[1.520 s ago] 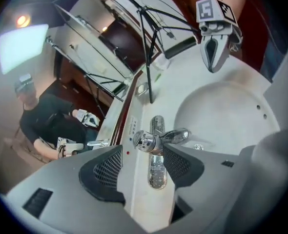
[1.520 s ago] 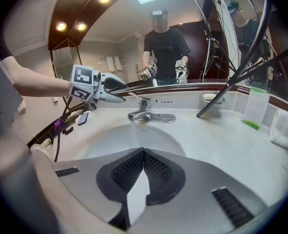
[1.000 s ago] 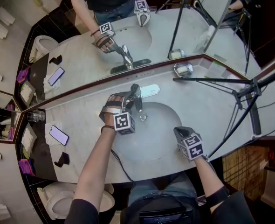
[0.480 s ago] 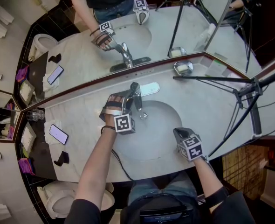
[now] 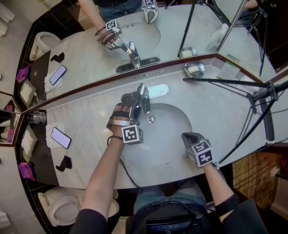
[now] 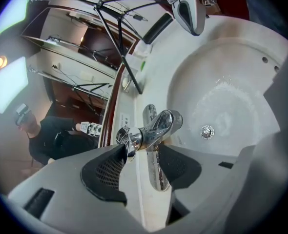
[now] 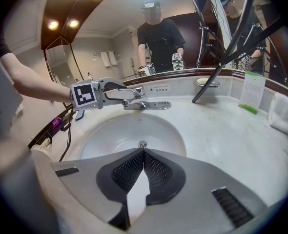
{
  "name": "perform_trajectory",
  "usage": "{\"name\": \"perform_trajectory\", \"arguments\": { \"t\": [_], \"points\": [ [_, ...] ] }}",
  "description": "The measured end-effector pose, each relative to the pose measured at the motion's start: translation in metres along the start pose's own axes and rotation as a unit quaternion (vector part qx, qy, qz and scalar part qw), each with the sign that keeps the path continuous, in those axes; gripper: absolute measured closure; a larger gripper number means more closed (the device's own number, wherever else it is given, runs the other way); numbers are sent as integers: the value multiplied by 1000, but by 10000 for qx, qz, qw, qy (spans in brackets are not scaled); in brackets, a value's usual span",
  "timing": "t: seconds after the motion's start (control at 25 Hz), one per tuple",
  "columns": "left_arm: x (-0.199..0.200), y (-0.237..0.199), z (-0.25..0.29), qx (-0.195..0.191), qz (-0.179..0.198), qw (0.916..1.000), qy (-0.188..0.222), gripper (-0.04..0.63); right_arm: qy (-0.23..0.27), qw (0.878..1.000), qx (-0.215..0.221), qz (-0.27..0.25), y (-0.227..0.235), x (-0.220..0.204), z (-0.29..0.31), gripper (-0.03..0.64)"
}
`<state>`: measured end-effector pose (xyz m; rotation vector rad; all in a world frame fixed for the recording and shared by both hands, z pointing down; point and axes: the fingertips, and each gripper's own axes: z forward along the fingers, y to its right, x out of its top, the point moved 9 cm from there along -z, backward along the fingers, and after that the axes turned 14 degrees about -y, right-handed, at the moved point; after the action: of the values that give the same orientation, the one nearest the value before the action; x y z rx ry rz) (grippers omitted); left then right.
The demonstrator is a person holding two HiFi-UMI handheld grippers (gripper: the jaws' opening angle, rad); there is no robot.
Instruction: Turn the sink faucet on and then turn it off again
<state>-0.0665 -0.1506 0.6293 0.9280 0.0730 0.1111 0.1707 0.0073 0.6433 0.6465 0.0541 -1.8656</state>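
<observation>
A chrome single-lever faucet (image 5: 144, 100) stands at the back rim of the white sink basin (image 5: 158, 147). My left gripper (image 5: 135, 97) reaches it from the left. In the left gripper view its black pads (image 6: 110, 172) close against both sides of the faucet lever (image 6: 156, 126), and the left gripper (image 6: 144, 149) is shut on it. I cannot make out any water stream under the spout. My right gripper (image 5: 185, 136) hangs over the basin's front right rim. Seen in its own view, the right gripper (image 7: 143, 153) is shut with nothing between the pads. The faucet (image 7: 143, 103) lies far ahead of it.
A mirror runs along the back of the marble counter (image 5: 85, 116). A soap dish (image 5: 195, 69) sits behind the faucet on the right, and a tripod (image 5: 254, 95) stands over the counter's right end. A glass (image 5: 36, 117) and a phone (image 5: 60, 137) lie at the left. A toilet (image 5: 66, 209) is below.
My left gripper has sunk a little at the faucet and its jaws have narrowed around the lever. The right gripper has not moved.
</observation>
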Motion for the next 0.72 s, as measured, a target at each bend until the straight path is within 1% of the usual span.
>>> {"name": "perform_trajectory", "arguments": {
  "t": [0.12,0.2,0.36,0.52,0.72],
  "points": [
    [0,7,1,31,-21,10000,-17,393,-20,10000,3,-1,-1,-1,1,595],
    [-2,11,1,83,-104,9999,-50,393,-19,10000,5,-7,-3,0,1,595],
    [1,6,-1,161,-227,9996,-16,394,-10,10000,-34,6,-2,-1,-1,595],
    [1,3,-2,105,-246,9996,-43,418,-20,10000,-37,1,-4,-5,-3,595],
    [2,-3,-10,-115,-501,9986,-108,423,45,10000,-45,-25,-6,-3,-9,597]
  ]
}}
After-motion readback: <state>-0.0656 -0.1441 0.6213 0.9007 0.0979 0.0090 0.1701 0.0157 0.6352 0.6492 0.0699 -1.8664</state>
